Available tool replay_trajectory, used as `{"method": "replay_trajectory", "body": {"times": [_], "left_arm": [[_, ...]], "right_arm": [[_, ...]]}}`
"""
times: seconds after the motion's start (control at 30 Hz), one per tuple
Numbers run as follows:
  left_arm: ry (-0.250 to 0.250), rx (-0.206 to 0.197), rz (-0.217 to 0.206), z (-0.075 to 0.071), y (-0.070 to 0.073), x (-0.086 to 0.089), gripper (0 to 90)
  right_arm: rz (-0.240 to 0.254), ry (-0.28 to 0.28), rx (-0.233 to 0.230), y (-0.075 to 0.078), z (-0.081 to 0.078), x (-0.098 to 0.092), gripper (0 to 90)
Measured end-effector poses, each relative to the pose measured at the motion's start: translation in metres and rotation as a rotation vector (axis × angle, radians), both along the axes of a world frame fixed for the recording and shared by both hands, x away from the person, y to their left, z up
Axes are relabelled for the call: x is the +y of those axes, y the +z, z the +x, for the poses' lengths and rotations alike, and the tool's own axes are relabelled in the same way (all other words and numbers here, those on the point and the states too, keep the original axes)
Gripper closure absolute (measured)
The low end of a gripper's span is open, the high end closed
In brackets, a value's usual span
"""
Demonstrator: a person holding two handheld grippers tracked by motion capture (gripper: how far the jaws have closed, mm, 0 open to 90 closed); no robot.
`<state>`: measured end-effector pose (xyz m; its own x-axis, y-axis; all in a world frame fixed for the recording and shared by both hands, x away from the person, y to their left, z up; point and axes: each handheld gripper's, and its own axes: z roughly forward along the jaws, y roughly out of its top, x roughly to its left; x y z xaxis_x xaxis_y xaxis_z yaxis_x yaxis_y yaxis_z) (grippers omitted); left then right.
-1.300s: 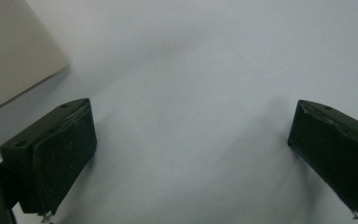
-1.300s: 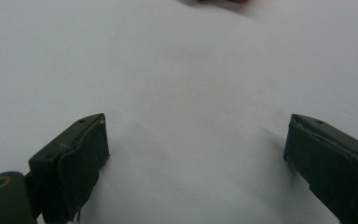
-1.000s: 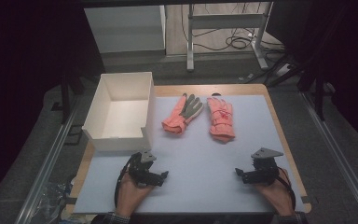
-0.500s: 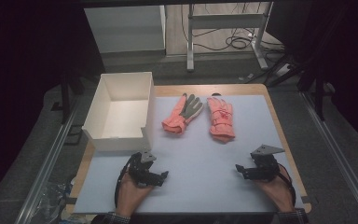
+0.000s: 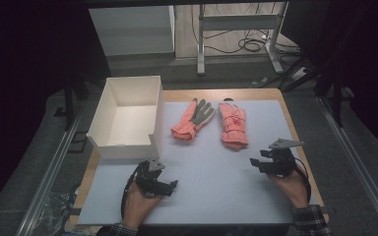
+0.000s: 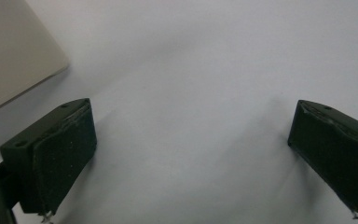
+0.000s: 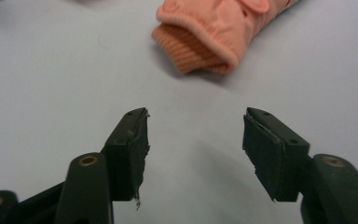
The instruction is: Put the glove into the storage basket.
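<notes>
Two sets of tongs stand apart and empty: the left tongs (image 5: 170, 185) wide, the right tongs (image 7: 193, 140) just narrowing short of the salmon-pink knitted-cuff glove (image 7: 214, 35). Closing further this early, they could pinch only bare pale tabletop (image 5: 216, 191) or nudge the soft cuff away.

Bare mat (image 5: 216, 187) lies open up to both gloves (image 5: 234, 124); white box (image 5: 123, 120) walls the left

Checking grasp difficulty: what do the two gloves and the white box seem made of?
Right glove: soft orange fabric, ribbed knit cuff in the right gripper view, probably fleece. Left glove: same orange fabric, grey palm, perhaps grippy. White box: matte, thin straight walls, likely cardboard or foam board.
</notes>
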<state>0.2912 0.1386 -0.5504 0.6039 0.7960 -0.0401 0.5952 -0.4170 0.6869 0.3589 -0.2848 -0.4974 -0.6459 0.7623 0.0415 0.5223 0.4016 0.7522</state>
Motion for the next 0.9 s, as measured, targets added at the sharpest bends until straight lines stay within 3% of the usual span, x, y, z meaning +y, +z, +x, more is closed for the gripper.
{"method": "replay_trajectory", "body": {"times": [0.47,0.9], "left_arm": [[0.001,-0.001,-0.002,0.0,0.0,0.0,0.9],[0.004,-0.002,-0.008,0.0,0.0,0.0,0.9]], "right_arm": [[0.023,-0.019,-0.021,0.013,0.046,0.015,60.3],[-0.012,-0.048,-0.058,0.02,0.081,0.039,57.7]]}}
